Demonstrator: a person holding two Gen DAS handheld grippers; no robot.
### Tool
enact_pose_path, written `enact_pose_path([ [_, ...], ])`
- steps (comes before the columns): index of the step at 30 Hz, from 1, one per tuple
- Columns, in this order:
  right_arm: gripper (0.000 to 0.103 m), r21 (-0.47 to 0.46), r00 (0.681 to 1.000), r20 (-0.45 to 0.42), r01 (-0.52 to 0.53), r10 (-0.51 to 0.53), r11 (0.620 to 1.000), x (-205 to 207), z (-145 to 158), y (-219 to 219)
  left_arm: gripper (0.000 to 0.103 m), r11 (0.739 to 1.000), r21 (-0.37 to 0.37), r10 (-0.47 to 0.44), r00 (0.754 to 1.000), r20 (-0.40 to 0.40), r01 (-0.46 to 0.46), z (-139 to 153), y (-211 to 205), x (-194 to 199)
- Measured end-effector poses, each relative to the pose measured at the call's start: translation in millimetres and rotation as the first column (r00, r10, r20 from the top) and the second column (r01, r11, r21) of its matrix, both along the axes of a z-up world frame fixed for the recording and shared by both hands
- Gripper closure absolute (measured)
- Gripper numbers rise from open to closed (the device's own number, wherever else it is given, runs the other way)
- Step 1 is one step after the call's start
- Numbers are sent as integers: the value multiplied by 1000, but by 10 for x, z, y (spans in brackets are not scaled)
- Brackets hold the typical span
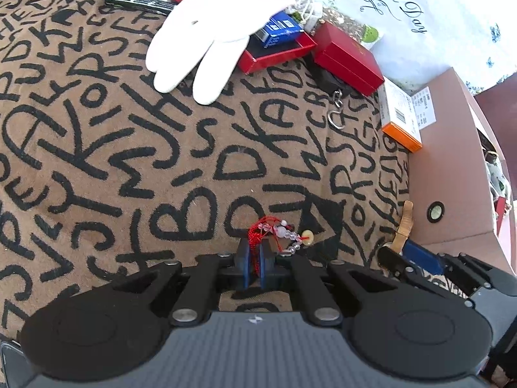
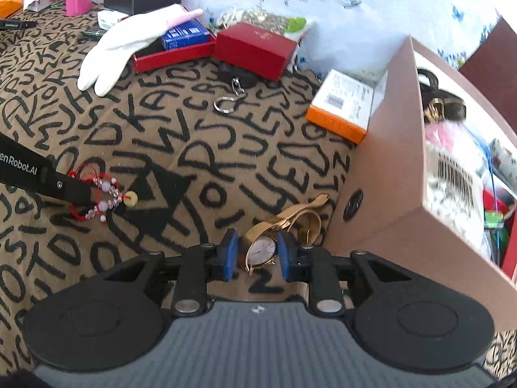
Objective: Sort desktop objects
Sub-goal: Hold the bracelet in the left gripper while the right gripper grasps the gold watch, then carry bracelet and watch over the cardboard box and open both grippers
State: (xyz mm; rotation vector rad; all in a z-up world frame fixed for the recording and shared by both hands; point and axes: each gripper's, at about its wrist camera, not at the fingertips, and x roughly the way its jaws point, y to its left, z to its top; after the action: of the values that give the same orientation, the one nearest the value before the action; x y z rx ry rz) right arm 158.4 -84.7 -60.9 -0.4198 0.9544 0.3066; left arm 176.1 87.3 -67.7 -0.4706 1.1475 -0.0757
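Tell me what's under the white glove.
The white glove drapes over the open red box, covering its far left corner. A blue carton inside pokes out beneath it. Whatever else lies in the box under the glove is hidden.

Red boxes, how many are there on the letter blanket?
2. One open red tray lies under the white glove, holding a blue box. One closed red box sits just right of it. More may hide inside the cardboard box.
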Motion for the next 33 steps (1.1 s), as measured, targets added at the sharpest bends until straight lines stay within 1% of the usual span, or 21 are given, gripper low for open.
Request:
enact_pose_path([
  [3,76,12,999,-29,44,-44,999,-5,-47,-63,99,1000,-2,-1,1000,0,1,-11,-6,0],
  [4,73,14,998,-40,57,-57,998,0,-75,-82,99,1000,-7,2,1000,0,-2,-17,-4,2],
  [6,72,34,996,-50,74,-72,997,19,-100,-112,98,1000,-19,11,1000,-2,-11,-31,3,8],
  [9,73,42,996,-65,71,-68,997,69,-115,-112,98,1000,-19,0,1000,-3,0,-25,9,23],
  [10,76,49,995,-74,68,-64,996,86,-108,-122,101,1000,-13,-6,1000,-4,6,-17,4,25],
  [13,78,101,993,-97,77,-67,992,102,-38,-173,103,1000,-5,-22,1000,0,22,10,-17,22],
  [15,78,155,990,-126,74,-54,985,79,24,-202,103,999,-12,-40,999,7,40,42,-34,2],
  [18,78,237,991,-135,53,-21,970,-24,194,-223,103,998,-18,-57,998,31,58,130,-74,-39],
  [22,78,332,992,-124,49,-7,942,-133,458,-292,103,997,-24,-70,995,69,72,312,-95,-77],
  [25,78,387,994,-112,49,-5,921,-182,655,-372,103,997,-45,-59,992,115,64,507,-78,-107],
  [29,78,444,996,-81,70,-38,894,-245,901,-514,103,997,-59,-40,981,190,52,824,-49,-133],
  [33,78,497,996,-43,89,-78,863,-324,1144,-675,103,996,-72,-36,964,265,57,1148,-58,-117],
])
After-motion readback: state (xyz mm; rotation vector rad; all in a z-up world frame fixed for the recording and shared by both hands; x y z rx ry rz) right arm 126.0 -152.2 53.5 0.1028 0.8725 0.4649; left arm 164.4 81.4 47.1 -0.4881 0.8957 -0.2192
